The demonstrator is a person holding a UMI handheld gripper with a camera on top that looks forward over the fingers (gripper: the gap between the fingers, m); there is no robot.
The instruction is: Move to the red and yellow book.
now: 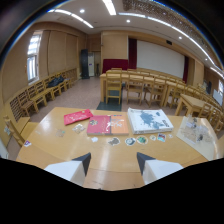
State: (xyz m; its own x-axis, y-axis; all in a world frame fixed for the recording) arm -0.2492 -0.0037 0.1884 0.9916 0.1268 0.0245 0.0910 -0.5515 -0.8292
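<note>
The jaws [111, 162] are seen apart, with nothing held between them, raised over the near part of a wooden worktop [115, 165]. The book [107, 125], with a red left half and an orange-yellow right half, is laid flat on the worktop beyond the jaws, well apart from them and roughly in line with the gap between the fingers. Just beside it on one side a red packet [77, 117] is laid at a slant, and on the other side a larger white book [148, 120] with a dark picture on its cover is found, nearly touching the book's yellow edge. A row of small round stickers [135, 140] is spread on the worktop between the books and the jaws. Farther along, past the white book, a clear plastic sheet [196, 132] with dark marks is seen lying on the worktop. Behind the worktop, rows of wooden desks and chairs [145, 85] are ranged across a large room, with more chairs [42, 92] lined along the window wall and a white screen [160, 59] hung on the far wall.
</note>
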